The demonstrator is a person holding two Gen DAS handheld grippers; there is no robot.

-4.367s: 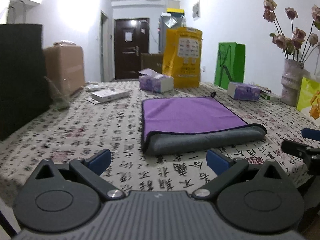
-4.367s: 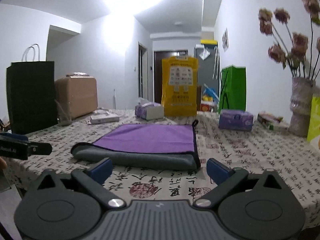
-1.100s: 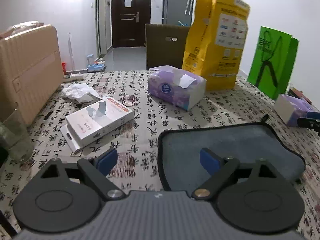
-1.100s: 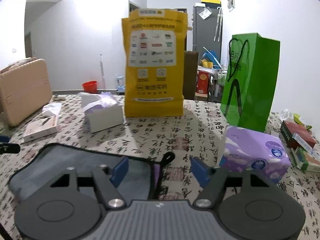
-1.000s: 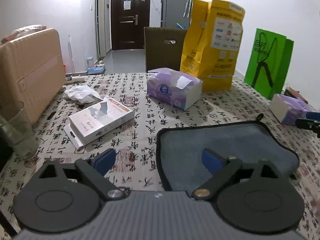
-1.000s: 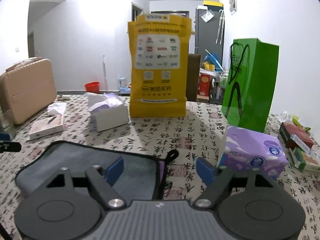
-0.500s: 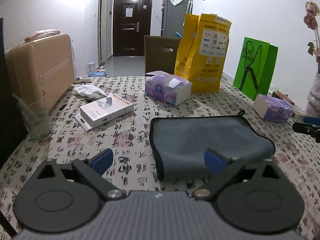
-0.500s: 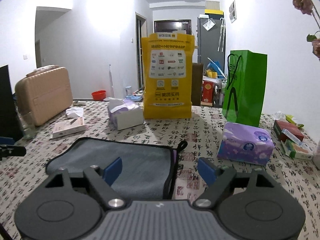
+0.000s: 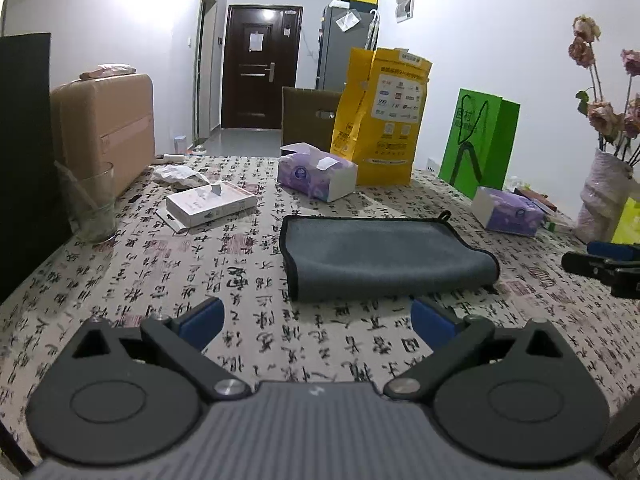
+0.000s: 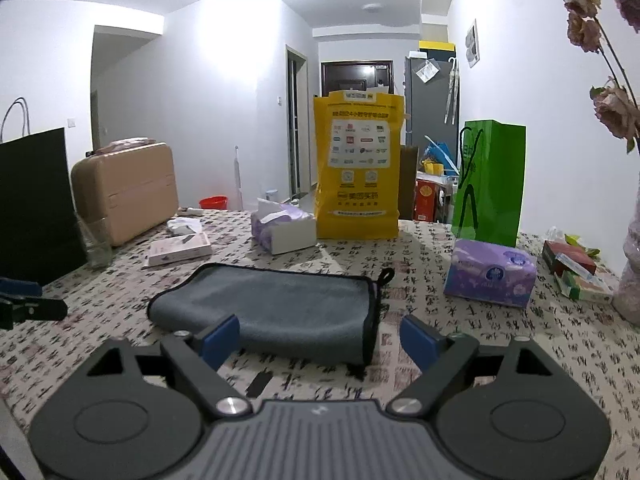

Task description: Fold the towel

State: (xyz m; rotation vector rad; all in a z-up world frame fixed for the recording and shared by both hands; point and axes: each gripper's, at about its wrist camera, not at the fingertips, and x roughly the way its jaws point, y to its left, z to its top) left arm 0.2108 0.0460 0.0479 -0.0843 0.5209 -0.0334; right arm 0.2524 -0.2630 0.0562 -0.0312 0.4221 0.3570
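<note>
The towel [image 9: 380,254] lies folded on the table, grey side up, with a black hem and a small loop at its far right corner. It also shows in the right wrist view [image 10: 276,310]. My left gripper [image 9: 316,318] is open and empty, just short of the towel's near edge. My right gripper [image 10: 320,338] is open and empty, over the towel's near right corner without holding it. Each gripper's tip shows at the edge of the other's view.
The table wears a cloth printed with characters [image 9: 160,264]. Behind the towel are tissue boxes [image 9: 316,171] [image 10: 490,272], a yellow bag [image 9: 382,118], a green bag [image 10: 490,188], a flat box [image 9: 210,202], a glass [image 9: 90,204], a beige case [image 9: 106,126] and a vase [image 9: 602,196].
The purple side is now folded under and the grey side faces up. Both grippers have pulled back from the towel's far edge toward the near side, open and empty.
</note>
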